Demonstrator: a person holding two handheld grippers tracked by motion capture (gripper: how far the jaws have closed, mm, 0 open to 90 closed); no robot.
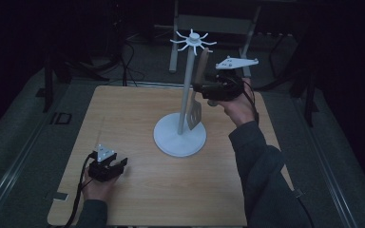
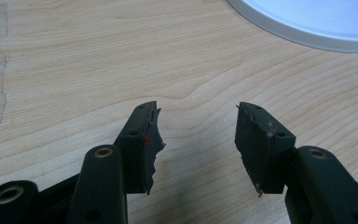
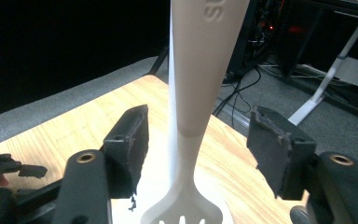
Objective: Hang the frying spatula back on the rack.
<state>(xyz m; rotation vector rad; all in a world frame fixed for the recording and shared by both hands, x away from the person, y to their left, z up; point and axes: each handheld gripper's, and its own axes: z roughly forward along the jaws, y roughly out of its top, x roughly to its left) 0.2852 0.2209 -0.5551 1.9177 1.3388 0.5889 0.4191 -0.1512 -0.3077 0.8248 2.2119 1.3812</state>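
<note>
**Wooden-handled spatula hanging on the white rack**

Pale wood is showing on the handle of the spatula (image 1: pixel 196 97), which is hanging from a hook of the white rack (image 1: pixel 185 102) just beside its pole, blade down above the round base. I am holding my right gripper (image 3: pixel 198 154) at the handle, its fingers (image 3: pixel 130 144) standing apart on either side and touching nothing. My left gripper (image 2: pixel 198 144) is resting low over the desk (image 1: pixel 138 118), well apart from the rack, fingers spread and gripping nothing.
</note>
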